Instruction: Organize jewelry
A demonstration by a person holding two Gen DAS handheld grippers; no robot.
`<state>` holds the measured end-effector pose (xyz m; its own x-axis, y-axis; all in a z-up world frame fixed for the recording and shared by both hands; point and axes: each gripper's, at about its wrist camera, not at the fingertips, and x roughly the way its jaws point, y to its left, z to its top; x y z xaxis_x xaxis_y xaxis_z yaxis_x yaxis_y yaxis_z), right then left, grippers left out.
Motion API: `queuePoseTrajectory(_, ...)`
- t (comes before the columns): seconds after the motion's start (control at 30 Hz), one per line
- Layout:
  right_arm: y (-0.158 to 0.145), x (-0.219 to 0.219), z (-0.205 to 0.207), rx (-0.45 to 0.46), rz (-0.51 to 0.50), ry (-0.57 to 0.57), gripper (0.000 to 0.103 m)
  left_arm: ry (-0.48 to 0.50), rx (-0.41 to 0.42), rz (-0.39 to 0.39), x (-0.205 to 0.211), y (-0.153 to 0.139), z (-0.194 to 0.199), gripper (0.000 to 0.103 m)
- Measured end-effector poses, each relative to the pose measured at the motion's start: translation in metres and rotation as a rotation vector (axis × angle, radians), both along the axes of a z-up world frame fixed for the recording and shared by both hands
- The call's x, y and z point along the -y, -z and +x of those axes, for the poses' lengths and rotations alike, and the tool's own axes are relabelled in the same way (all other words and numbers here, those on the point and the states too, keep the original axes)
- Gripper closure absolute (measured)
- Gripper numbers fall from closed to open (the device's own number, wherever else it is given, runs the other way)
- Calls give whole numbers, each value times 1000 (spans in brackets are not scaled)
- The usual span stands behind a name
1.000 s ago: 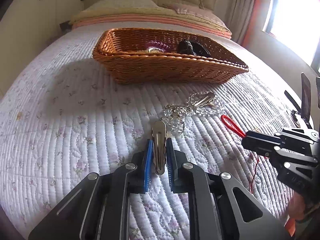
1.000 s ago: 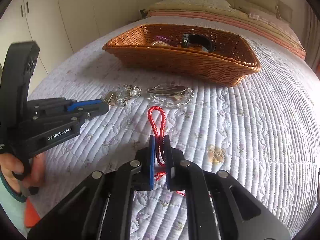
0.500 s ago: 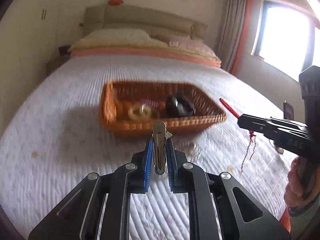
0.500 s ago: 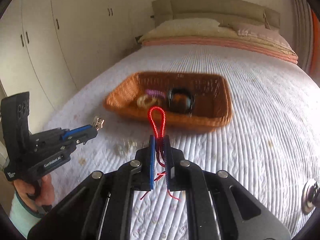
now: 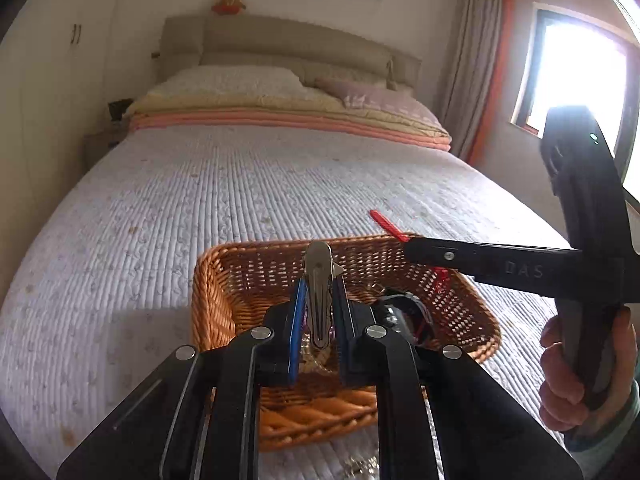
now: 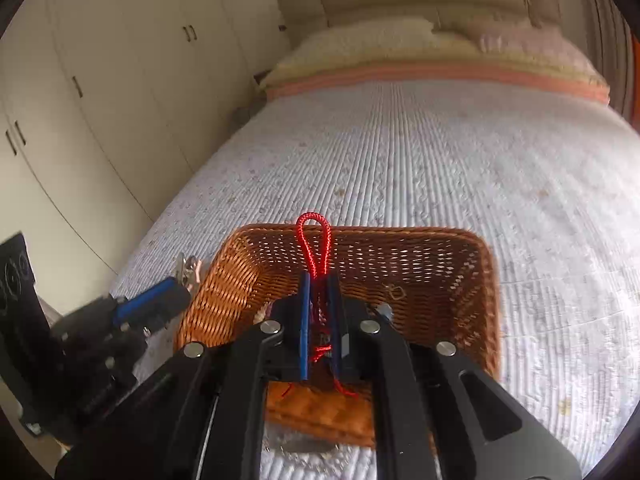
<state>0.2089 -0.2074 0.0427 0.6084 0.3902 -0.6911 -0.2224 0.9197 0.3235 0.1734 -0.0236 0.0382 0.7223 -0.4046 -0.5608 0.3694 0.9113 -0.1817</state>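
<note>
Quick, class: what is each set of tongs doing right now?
Left tongs: closed on a metal hair clip.
Right tongs: closed on a red cord.

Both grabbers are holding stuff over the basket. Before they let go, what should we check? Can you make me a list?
1. Left gripper pinching the silver hair clip: ok.
2. Right gripper pinching the red cord: ok.
3. Clip above the wicker basket opening: ok, from the left wrist view.
4. Cord above the basket: ok, its loop stands over the inside.
5. Grippers apart from each other: ok, a gap shows between them.
6. Free spot below for dropping: cannot tell, the fingers hide most of the basket floor; a dark item lies there already.
</note>
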Motion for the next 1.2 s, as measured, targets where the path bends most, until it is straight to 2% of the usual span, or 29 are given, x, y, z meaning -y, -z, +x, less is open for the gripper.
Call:
queuePoseTrajectory(0.13,33,-13,36,-94,2,-8,96,4,-57,0,2,24,18,91)
queuePoseTrajectory(0.23,48,-22,48,-128,-29,-18,96,6,-82,20,4,38,26,91)
queuePoseTrajectory(0.4,63,-23,53,-155,-60,-17,96,0,-115,30,4,51,33,91)
queuePoseTrajectory(0.57,67,-19,52,-170,-31,-11,96,9,-130,38,7,54,33,90)
queuePoseTrajectory(0.6,67,-18,51,-174,-19,-14,95,7,-121,40,7,53,30,85)
queuePoseTrajectory(0.63,64,-17,50,-178,-16,-13,95,9,-112,41,6,51,28,78)
queuePoseTrajectory(0.7,58,-14,45,-182,2,-16,89,12,-94,31,5,44,20,75)
queuePoseTrajectory(0.83,34,-9,23,-115,-1,-30,85,31,-53,-21,-3,24,-6,62)
queuePoseTrajectory(0.9,22,-6,9,-99,11,-33,78,34,-30,-30,-7,13,-21,62)
queuePoseTrajectory(0.97,9,-2,-8,-77,23,-35,76,38,-7,-37,-12,1,-41,62)
queuePoseTrajectory(1.2,-27,-2,-90,62,-39,-39,75,68,60,-78,-28,-26,-104,59)
